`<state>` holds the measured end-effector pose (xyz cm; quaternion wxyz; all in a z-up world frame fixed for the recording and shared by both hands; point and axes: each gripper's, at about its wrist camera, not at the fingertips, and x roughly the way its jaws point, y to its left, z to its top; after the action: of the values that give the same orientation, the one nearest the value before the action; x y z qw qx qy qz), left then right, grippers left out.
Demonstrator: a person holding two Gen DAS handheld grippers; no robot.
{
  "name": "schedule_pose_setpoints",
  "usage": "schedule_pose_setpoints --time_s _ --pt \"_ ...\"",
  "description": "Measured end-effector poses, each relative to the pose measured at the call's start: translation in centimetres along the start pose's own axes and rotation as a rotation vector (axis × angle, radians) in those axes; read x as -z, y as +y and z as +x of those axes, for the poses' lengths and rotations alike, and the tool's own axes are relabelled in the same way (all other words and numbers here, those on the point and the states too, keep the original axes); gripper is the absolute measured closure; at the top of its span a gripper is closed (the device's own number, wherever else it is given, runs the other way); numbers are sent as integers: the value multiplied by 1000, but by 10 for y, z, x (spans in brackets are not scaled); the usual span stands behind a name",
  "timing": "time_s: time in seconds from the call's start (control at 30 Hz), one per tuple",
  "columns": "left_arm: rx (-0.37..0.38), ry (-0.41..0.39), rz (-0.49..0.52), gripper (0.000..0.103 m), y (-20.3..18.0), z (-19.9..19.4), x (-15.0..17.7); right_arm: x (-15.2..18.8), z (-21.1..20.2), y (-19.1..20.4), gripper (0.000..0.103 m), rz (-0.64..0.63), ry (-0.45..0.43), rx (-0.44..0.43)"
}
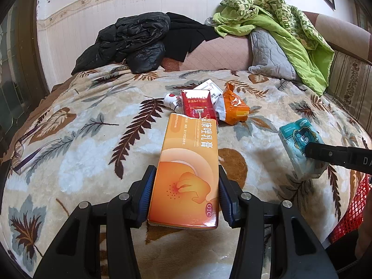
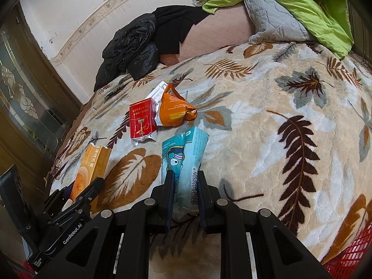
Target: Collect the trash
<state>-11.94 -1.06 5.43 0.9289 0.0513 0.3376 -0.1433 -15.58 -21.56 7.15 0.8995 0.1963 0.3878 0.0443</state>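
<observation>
My left gripper (image 1: pixel 184 179) is shut on a long orange cream box (image 1: pixel 188 169), held just above the leaf-patterned blanket (image 1: pixel 81 153); the same box (image 2: pixel 93 167) and gripper (image 2: pixel 81 193) show at the lower left of the right wrist view. My right gripper (image 2: pixel 184 181) is shut on a teal tissue packet (image 2: pixel 183 155), seen from the left as the packet (image 1: pixel 300 146) under a black finger (image 1: pixel 325 153). Further back lie a red packet (image 1: pixel 197 104), an orange wrapper (image 1: pixel 234 107), a white tube (image 1: pixel 171 101) and a white wrapper (image 1: pixel 212 88).
A black jacket (image 1: pixel 130 41) and a green quilt (image 1: pixel 279 23) over a grey pillow (image 1: pixel 267 53) are piled at the bed's far side. A red mesh basket (image 1: pixel 353 209) stands by the bed's right edge. A glass-panelled door (image 2: pixel 21 88) is at the left.
</observation>
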Motion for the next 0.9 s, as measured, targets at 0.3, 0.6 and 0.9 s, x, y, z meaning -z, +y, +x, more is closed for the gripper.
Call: schedule_pose_setpoints --time_s 0.3,0.6,0.9 --pt "70 21 67 54 -24 -11 5 10 -27 -4 84 28 -10 -26" --pt "119 37 124 54 -56 -25 9 22 -65 -22 84 75 -24 -45" --pt "151 27 187 54 -88 -41 10 36 -101 -42 84 121 -49 -51"
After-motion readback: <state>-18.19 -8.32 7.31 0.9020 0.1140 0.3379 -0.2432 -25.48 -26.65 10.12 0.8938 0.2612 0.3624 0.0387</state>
